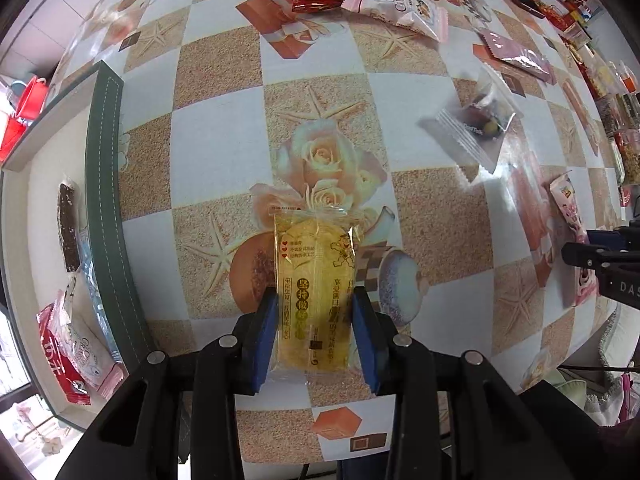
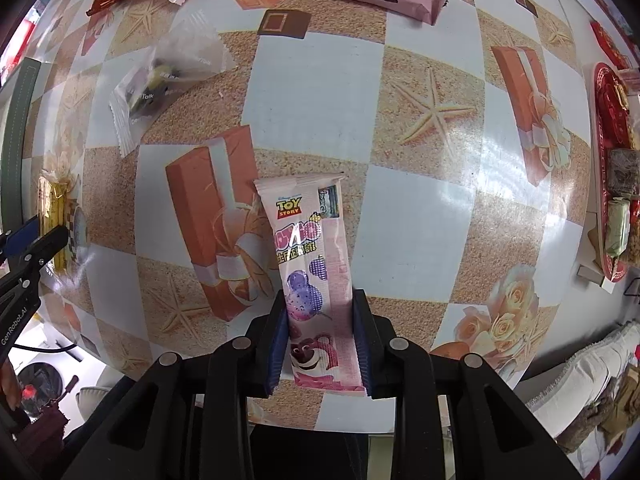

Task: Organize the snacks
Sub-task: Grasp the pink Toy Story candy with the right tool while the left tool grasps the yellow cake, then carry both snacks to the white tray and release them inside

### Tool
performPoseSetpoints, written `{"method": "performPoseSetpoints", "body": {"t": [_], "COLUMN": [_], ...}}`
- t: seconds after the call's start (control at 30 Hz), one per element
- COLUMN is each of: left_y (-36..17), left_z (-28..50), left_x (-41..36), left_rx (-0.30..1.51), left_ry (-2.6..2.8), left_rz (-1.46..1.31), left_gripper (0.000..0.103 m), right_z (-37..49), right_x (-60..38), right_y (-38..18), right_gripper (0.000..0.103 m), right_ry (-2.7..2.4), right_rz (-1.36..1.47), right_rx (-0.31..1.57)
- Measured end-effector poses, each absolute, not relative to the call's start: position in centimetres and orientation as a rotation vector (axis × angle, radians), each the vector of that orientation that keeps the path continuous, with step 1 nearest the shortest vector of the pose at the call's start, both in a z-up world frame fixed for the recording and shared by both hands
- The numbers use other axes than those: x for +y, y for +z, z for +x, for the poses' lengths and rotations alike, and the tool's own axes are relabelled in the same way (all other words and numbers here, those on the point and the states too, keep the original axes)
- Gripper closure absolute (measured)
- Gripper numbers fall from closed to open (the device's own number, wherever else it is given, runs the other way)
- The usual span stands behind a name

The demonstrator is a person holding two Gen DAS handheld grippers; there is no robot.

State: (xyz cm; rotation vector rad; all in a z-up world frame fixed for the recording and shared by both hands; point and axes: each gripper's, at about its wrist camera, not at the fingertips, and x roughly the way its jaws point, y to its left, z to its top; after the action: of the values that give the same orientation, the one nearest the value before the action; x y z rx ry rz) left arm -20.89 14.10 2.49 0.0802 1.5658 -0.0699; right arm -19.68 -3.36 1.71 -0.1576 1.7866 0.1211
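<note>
Holding one snack in each gripper above the checkered table (image 1: 216,136).
Left gripper (image 1: 314,336) pinches a clear-wrapped yellow cake packet (image 1: 314,288); right gripper (image 2: 320,340) clamps a pink Toy Story snack packet (image 2: 316,272).

tray (image 1: 105,168) left, snacks (image 1: 392,4) apparently behind

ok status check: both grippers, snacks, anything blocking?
Left gripper shut on yellow cake pack. Right gripper shut on pink Toy Story pack. Green-edged tray at left, snacks already in it. Nothing blocking.
</note>
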Motion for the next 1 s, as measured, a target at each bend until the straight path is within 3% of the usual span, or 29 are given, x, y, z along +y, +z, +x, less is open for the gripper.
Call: {"method": "performPoseSetpoints", "body": {"t": [0.47,0.57,0.87,0.9,0.93,1.0], "left_y": [7.0,8.4,10.2,10.2,10.3,9.9], "left_z": [-19.5,-19.3,-20.2,-20.4,-20.5,-20.8], "left_x": [18.2,19.3,23.4,23.7,24.0,23.9], "left_rx": [1.501,1.463,1.408,1.407,1.407,1.41], "left_ry": [-0.06,-0.037,0.038,0.044,0.049,0.057], "left_rz": [-0.008,-0.047,-0.149,-0.153,-0.156,-0.156], "left_gripper": [0.064,0.064,0.064,0.064,0.064,0.064], "right_z": [-18.3,-17.2,-15.0,-14.9,-14.8,-14.8], "right_x": [-0.8,-0.2,1.5,1.4,1.2,1.0], "right_y": [4.8,5.9,6.4,5.9,5.6,4.9], "right_gripper": [0.073,0.081,0.081,0.074,0.048,0.025], "right_ry": [0.196,0.218,0.241,0.229,0.215,0.19], "right_rz": [-0.091,-0.075,-0.091,-0.097,-0.098,-0.082], "right_rx": [1.748,1.727,1.753,1.769,1.781,1.791]}}
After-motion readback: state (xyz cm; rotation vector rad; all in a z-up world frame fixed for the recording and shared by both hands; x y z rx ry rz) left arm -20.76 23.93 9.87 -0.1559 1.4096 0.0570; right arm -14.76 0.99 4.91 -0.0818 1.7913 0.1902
